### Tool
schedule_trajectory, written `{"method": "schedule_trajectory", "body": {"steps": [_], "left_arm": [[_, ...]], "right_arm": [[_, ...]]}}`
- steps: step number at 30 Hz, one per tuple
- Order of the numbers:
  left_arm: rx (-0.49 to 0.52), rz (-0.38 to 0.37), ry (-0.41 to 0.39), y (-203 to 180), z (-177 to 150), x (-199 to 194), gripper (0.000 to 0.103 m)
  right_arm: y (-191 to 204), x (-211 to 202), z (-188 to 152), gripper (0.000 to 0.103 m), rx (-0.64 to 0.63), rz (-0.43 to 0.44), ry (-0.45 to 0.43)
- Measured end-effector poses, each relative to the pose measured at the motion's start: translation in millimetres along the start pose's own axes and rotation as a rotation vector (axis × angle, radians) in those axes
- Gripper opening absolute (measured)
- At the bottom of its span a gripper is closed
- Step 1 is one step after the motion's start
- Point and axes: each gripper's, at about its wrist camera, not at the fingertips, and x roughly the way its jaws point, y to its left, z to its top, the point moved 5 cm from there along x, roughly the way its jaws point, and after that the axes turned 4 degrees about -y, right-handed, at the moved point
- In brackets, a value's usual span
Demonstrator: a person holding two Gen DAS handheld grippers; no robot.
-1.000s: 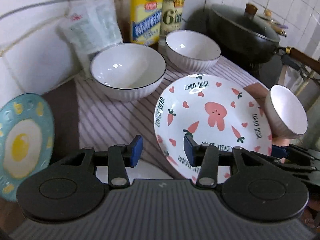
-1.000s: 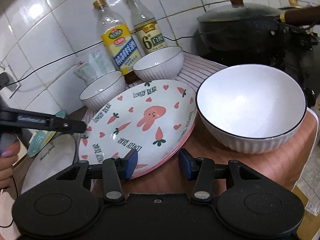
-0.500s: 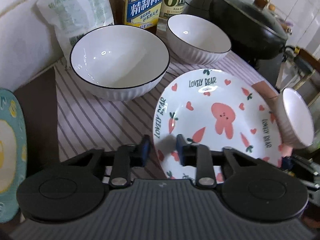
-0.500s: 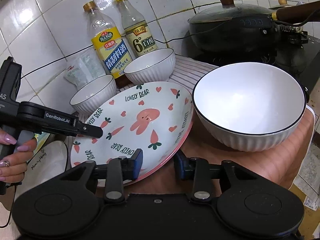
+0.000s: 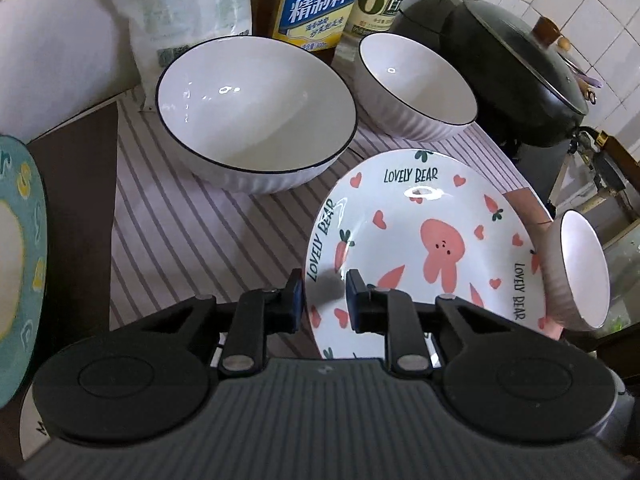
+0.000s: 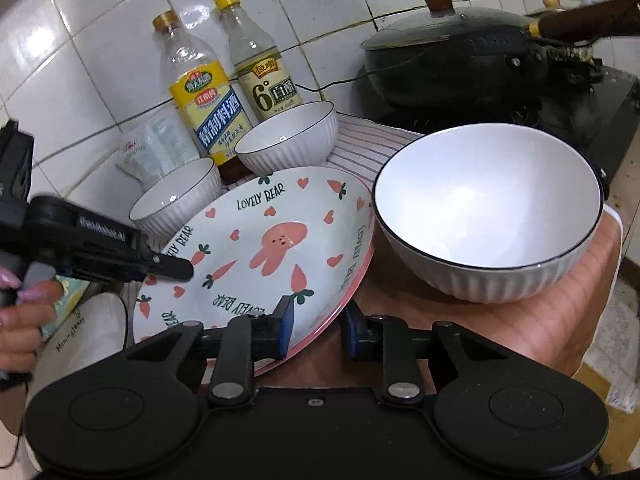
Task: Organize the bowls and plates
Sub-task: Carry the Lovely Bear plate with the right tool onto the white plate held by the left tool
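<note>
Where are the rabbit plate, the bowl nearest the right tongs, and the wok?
rabbit plate [image 6: 256, 236]: right wrist view, on its printed centre.
bowl nearest the right tongs [image 6: 488, 208]: right wrist view, on its white inside.
wok [image 6: 448, 60]: right wrist view, on its dark side wall.

Dim, sharp — fisheye-warped edges
</note>
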Motion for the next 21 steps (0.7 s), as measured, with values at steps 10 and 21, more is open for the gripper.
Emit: {"method": "schedule_trajectory", "body": {"steps": [10, 21], "left_arm": [[0.118, 0.11, -0.046, -23, -9, -27, 0.02], [0.167, 0.167, -0.098, -21, -27, -67, 0.021]], "right_arm": [[-4, -3, 2, 0.028, 0.049, 0.053, 0.043], [11, -20, 6, 0.028, 0.007, 0.121, 0.039]]}}
